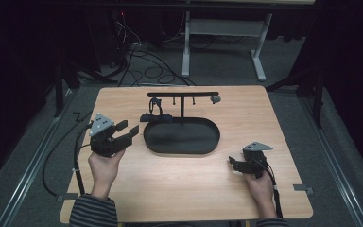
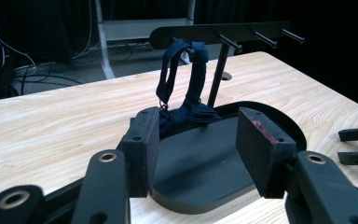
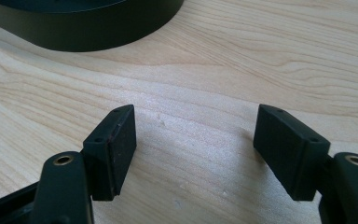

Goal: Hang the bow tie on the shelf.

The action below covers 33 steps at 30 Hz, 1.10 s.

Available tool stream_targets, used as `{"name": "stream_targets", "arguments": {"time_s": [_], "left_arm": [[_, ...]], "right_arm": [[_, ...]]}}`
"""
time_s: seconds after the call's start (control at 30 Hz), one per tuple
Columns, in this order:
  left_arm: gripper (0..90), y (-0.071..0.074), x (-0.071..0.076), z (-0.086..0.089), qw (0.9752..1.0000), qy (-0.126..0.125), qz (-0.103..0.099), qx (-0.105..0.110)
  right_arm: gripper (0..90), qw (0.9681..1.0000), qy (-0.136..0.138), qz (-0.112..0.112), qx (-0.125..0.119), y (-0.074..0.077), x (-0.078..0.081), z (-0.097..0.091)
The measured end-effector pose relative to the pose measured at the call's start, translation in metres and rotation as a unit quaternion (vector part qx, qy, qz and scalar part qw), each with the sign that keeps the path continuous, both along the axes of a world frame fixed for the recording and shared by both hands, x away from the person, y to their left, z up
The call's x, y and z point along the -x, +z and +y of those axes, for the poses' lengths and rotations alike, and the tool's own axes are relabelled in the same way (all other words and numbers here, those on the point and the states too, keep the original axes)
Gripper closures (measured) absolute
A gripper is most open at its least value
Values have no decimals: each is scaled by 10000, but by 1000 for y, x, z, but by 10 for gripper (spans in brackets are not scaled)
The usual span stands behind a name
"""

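So the dark navy fabric strap with the little metal clasp [image 2: 182, 88] was draped over one of the pegs near the left end of the black metal hanger rack [image 1: 183, 94], with its lower end bunched up on the back left rim of the black oval metal tray [image 1: 182, 149] that the rack's post rose from. In the high view it was just a dark lump at the tray's back left corner [image 1: 154, 113]. Looked to me like the hanging part was basically done, since the loop sat over the peg and nothing was gripping it.

The left tool [image 2: 198, 149] was aimed straight at the strap from the near left side of the tray, jaws spread wide with nothing between the pads, just the tray floor visible through the gap. In the high view it hovered [image 1: 127, 132] just off the tray's left edge, close to the strap but not touching it. My guess was either a fresh release or lining up to tidy the bunched end off the rim, can't say which.

The right tool [image 3: 193, 154] sat well apart on the near right of the light wooden surface [image 1: 246, 113], jaws also spread and empty, pointing down at bare wood with a bit of tray wall at the top. Other pegs on the rack mostly looked free, with something small and grey hanging at the right end [image 1: 215, 99] that I couldn't make out
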<state>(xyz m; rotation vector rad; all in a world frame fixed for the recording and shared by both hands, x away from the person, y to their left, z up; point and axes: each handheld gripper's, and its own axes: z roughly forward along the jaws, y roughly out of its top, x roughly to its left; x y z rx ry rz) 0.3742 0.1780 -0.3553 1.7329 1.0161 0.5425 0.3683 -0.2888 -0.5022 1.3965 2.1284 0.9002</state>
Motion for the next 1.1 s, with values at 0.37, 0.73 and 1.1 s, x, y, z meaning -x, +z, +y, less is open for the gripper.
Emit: {"name": "stream_targets", "arguments": {"time_s": [0.37,0.73,1.1], "left_arm": [[493,-7,12,7,10000,51,20,60],[489,-11,19,11,9999,85,38,102],[486,-23,24,12,9997,165,70,155]], "right_arm": [[313,10000,-7,5,-9,0,0,0],[313,10000,-5,4,-9,0,0,0],[313,10000,-3,4,-10,0,0,0]]}}
